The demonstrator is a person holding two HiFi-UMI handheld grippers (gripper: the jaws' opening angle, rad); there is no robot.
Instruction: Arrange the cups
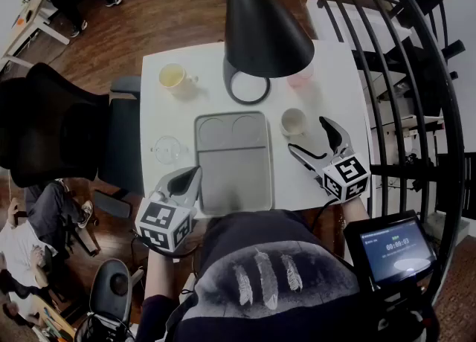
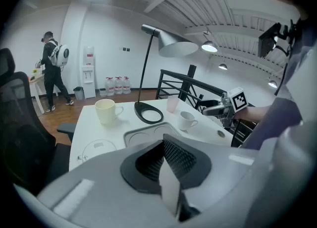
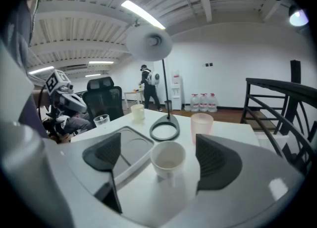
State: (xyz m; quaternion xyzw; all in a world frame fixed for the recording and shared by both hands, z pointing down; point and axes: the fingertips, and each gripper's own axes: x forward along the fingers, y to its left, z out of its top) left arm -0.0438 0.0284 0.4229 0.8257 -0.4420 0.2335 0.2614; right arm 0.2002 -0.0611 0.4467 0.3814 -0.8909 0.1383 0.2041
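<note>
Now we have the white cup (image 1: 293,121) on the table (image 1: 156,110) beside the tray (image 1: 232,184), straight ahead of our right gripper (image 1: 309,136), wide open and empty, while our shut, empty left gripper (image 1: 182,182) is farther off

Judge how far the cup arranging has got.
Nothing looks done: the grey rectangular tray is empty. In hand: the right gripper, fingers apart, lines up on the small white cup, not gripping it. Remaining: that cup, the yellow mug, the clear glass cup and the translucent pink cup all stand on the white table.
</note>
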